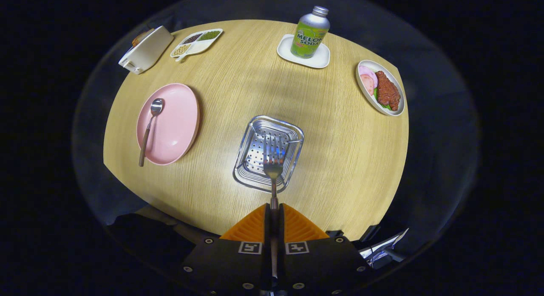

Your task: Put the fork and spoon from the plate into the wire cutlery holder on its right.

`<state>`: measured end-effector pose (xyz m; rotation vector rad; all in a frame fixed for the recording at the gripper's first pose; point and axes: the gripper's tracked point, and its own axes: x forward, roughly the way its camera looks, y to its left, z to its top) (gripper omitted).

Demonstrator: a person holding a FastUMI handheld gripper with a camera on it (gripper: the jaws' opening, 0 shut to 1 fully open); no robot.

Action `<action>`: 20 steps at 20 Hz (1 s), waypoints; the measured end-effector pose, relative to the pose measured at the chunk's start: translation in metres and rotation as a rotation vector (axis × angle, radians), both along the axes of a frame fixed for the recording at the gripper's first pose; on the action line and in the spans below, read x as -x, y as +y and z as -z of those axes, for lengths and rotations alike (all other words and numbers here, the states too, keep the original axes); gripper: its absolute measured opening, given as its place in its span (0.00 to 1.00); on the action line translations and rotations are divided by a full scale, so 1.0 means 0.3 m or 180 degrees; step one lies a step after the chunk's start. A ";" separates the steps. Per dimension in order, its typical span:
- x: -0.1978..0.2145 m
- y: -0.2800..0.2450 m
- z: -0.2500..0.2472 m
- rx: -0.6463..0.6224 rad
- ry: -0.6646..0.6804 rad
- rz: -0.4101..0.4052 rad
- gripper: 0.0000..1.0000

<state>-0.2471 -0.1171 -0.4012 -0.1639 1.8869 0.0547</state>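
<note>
The camera is riding on the gripper point(274, 211) and looking forward along its two fingers, which are closing in at the bottom of the view with a fork point(273, 160) handle pressed between them. It is hanging well above the round wooden table point(238, 92) and facing steeply down, so nearly the whole tabletop is showing. The metal holder point(255, 160) is lying just ahead of the fingers, nearest the lens, while the bottle point(310, 32) is sitting at the far rim.
</note>
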 end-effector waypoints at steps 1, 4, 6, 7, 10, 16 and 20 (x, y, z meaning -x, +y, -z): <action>-0.001 0.001 0.012 -0.0007 0.0032 -0.0019 0.06; -0.006 0.026 0.031 -0.0099 0.0156 0.0045 0.07; -0.021 0.015 0.051 -0.0061 0.0135 0.0045 0.08; -0.032 0.014 0.053 -0.0051 0.0107 0.0079 0.09; -0.072 0.023 0.061 -0.0047 -0.0066 0.0193 0.09; -0.184 0.066 0.026 -0.0142 -0.0698 0.0412 0.10; -0.268 0.123 -0.020 -0.0214 -0.1227 0.0486 0.10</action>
